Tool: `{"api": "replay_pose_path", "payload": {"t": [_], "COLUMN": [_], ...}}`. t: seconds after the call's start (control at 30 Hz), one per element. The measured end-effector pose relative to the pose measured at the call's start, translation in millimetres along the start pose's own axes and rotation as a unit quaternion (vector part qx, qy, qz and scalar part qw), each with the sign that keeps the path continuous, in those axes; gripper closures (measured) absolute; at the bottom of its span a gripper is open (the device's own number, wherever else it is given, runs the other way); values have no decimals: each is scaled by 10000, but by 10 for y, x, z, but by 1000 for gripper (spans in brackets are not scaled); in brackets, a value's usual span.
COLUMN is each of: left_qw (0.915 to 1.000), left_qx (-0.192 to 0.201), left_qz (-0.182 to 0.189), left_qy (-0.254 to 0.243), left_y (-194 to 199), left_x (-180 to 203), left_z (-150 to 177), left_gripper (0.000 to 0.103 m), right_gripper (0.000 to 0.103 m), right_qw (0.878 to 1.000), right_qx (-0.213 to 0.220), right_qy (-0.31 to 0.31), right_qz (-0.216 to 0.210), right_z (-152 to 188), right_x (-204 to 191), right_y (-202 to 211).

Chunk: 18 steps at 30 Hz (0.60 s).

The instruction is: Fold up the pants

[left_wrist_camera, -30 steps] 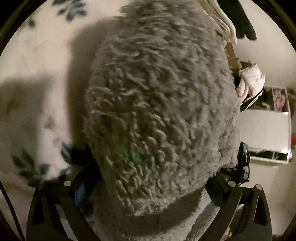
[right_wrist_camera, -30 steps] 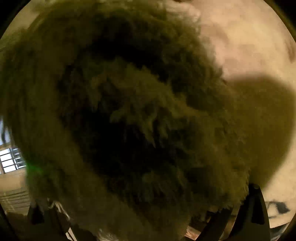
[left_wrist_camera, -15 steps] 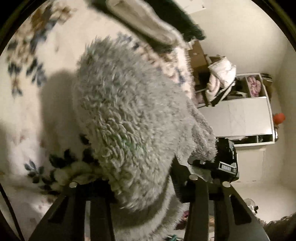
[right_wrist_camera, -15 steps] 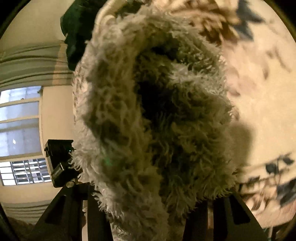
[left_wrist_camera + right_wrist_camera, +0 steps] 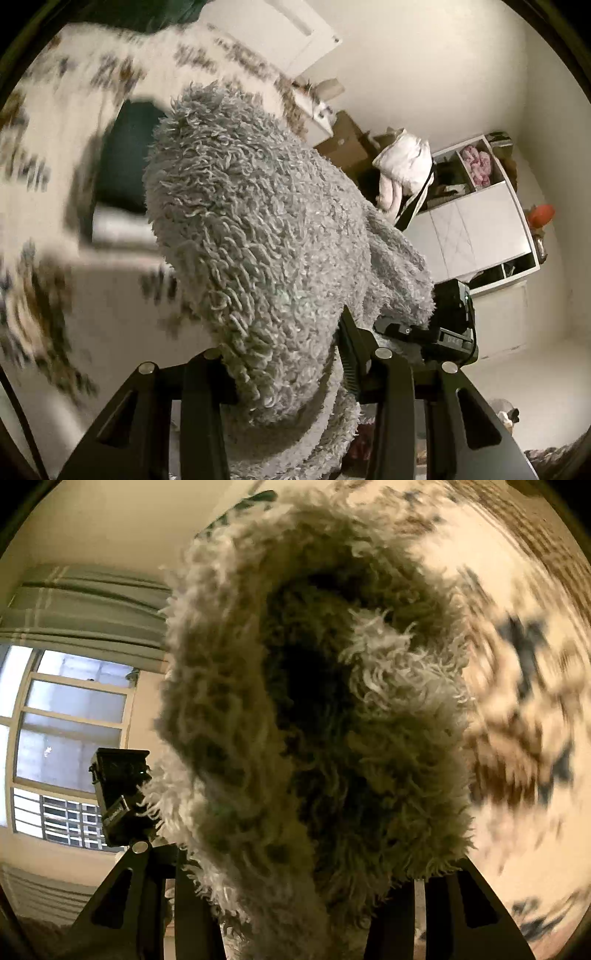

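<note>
Left wrist view: floral bedspread (image 5: pixel 55 229) seen blurred to the left of and below the left hand-held gripper (image 5: pixel 295 373). Shaggy grey pants (image 5: pixel 258 229) are pinched between its two fingers, jaws narrowed onto a thick bunch of pile; the fabric bulges up ahead of the fingers and hangs down between them. To the right of the fingers, the right hand-held gripper (image 5: pixel 439 325) is seen, part hidden by pants. White shelf unit (image 5: pixel 476 229) and an orange object (image 5: pixel 541 214) are seen further right, against the wall.

Right wrist view: window (image 5: pixel 70 716) seen far left. The left hand-held gripper's black body is seen just left of the pants (image 5: pixel 314 720). The right hand-held gripper (image 5: pixel 314 893) is clamped on a fat fold of the same pants, jaws partly narrowed, fabric filling the gap and rising ahead. Bedspread (image 5: pixel 517 701) is seen blurred to the right.
</note>
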<state>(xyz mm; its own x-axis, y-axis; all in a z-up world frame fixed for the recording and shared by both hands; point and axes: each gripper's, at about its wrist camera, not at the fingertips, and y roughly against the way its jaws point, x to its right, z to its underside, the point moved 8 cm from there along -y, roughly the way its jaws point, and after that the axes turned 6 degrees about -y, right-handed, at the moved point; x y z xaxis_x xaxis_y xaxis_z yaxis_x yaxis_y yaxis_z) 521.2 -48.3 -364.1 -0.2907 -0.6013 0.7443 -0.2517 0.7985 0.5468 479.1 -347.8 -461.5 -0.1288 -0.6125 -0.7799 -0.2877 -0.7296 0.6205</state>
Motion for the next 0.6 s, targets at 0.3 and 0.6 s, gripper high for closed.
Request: {"api": "replay_pose_path", "payload": {"t": [0.3,0.6], "left_qw": [9962,9758], "left_qx": [-73,-757], "left_qz": [-841,-1972], "left_qy": [202,560], "left_y": [-331,-837], "left_x": [-864,-2054], "left_z": [-1536,-1661], "left_gripper": [66,61], "right_gripper": [52,13], "right_qw": [9981,9803], "right_qx": [-412,-794], "right_qy": [-288,-414], "right_qz": [344,1762], "right_z": [-1853,-2227], "right_x": [-166,406], "right_y": [-590,-1331]}}
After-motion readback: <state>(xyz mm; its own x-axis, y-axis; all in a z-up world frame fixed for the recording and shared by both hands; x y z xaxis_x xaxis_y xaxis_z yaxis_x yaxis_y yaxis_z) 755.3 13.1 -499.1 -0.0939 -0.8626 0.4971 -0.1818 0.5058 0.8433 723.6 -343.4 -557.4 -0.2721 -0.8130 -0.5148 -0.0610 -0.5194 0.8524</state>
